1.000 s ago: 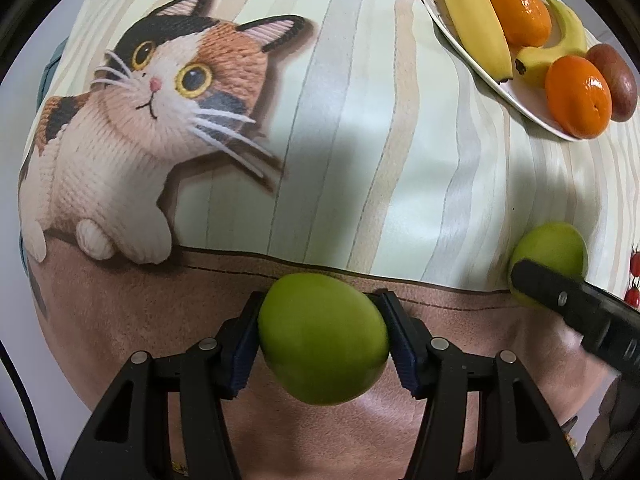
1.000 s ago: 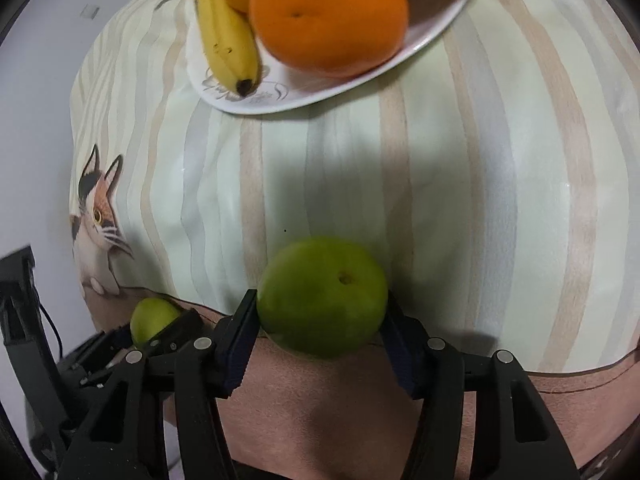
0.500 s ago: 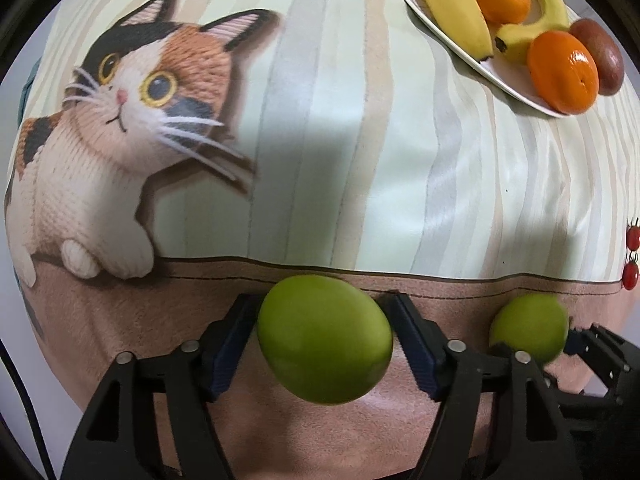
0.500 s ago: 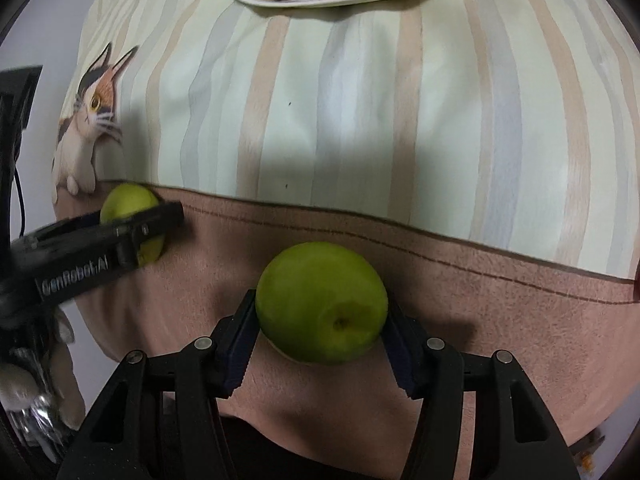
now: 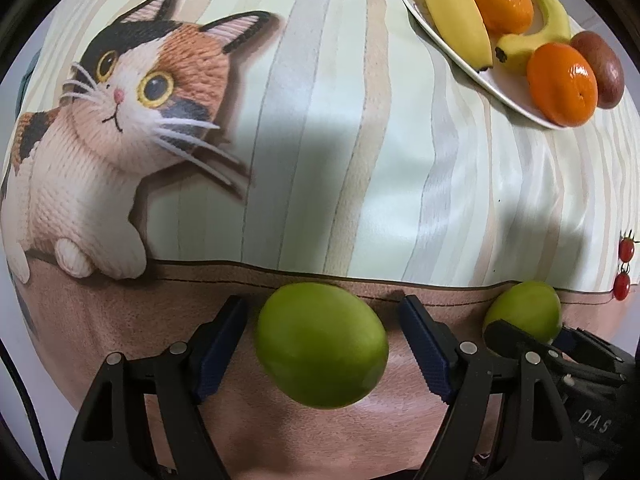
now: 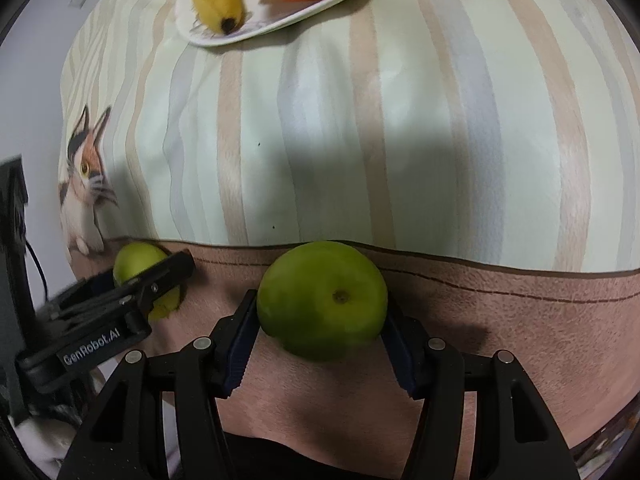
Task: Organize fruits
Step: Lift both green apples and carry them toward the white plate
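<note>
In the left wrist view a green fruit (image 5: 322, 344) lies on the brown border of the tablecloth between the open pads of my left gripper (image 5: 322, 344); gaps show on both sides of it. My right gripper (image 6: 322, 312) is shut on a second green fruit (image 6: 322, 300) near the table's front edge; that fruit also shows in the left wrist view (image 5: 524, 312). In the right wrist view the left gripper (image 6: 160, 280) and its fruit (image 6: 138, 258) are at the left. A white plate (image 5: 496, 88) with bananas (image 5: 452, 8), oranges (image 5: 562, 84) and a brown fruit (image 5: 598, 68) stands far right.
The table wears a striped cloth with a printed cat (image 5: 116, 128) at the left and small printed cherries (image 5: 624, 264) at the right edge. The plate's rim (image 6: 280, 24) with a banana tip (image 6: 220, 4) lies ahead in the right wrist view.
My left gripper's pads have opened off the green fruit, which now rests on the cloth. My right gripper, still holding its fruit, has moved forward toward the plate.
</note>
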Demonstrator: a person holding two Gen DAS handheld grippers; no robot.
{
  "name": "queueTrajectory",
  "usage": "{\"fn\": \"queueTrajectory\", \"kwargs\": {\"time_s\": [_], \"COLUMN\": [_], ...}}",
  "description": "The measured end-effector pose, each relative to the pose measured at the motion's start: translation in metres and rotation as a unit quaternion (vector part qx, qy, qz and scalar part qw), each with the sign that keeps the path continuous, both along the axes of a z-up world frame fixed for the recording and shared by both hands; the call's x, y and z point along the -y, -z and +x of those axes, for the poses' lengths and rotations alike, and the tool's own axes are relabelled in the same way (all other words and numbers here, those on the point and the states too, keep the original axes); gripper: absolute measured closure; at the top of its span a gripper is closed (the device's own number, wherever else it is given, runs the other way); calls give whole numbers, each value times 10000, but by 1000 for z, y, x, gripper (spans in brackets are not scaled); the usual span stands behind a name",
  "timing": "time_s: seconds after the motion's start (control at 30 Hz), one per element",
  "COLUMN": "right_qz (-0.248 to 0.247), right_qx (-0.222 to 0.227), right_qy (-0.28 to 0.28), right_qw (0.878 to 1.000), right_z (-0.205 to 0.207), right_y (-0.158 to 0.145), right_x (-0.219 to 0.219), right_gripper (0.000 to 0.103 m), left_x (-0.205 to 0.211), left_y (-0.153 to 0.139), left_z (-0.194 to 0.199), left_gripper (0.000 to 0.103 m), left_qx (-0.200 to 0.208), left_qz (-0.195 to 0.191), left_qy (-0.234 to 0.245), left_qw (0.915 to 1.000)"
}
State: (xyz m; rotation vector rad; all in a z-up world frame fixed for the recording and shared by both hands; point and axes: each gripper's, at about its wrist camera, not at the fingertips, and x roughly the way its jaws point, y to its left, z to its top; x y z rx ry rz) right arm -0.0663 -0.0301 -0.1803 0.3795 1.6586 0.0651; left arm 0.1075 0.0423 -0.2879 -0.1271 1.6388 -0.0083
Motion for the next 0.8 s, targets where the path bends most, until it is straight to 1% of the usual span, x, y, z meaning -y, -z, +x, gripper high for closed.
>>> {"fn": "queueTrajectory", "kwargs": {"time_s": [0.13,0.23,0.33,0.4,0.43,0.47,0.53,0.57,0.67,0.7,0.73,0.77,0.8], "right_qz": [97,123,163,178,181,180,168,151,99,63,37,8,-21], "right_qx": [-32,-20,-7,1,5,11,26,38,61,67,78,107,133], "right_qy": [219,299,374,412,423,434,441,435,416,410,401,371,329], "right_qw": [9997,9995,9992,9990,9989,9989,9989,9989,9991,9991,9992,9993,9994], "right_z": [1,-3,-3,-6,-9,-4,-5,-4,-4,-5,-4,-4,-4], "right_y": [-2,-5,-7,-6,-5,5,5,6,8,10,10,11,11], "right_x": [23,39,46,48,48,51,53,46,42,35,31,26,23], "right_gripper": [40,40,40,40,40,40,40,40,40,42,43,43,43], "left_x": [-6,-13,-22,-27,-29,-28,-24,-22,-16,-13,-11,-6,-4], "left_y": [-7,-15,-20,-18,-17,-16,-15,-14,-12,-12,-13,-14,-15], "left_z": [0,2,8,10,10,11,11,9,6,4,3,1,0], "left_gripper": [26,26,26,26,26,26,26,26,26,28,41,47,47], "left_qx": [5,-23,-71,-106,-123,-125,-122,-120,-144,-125,-78,-14,22], "left_qz": [-52,-197,-296,-287,-271,-215,-87,-13,79,166,302,403,481], "left_qy": [-76,-186,-264,-289,-259,-186,-32,74,306,399,486,572,653], "left_qw": [10000,9996,9992,9991,9992,9995,9999,9999,9994,9990,9983,9975,9967]}}
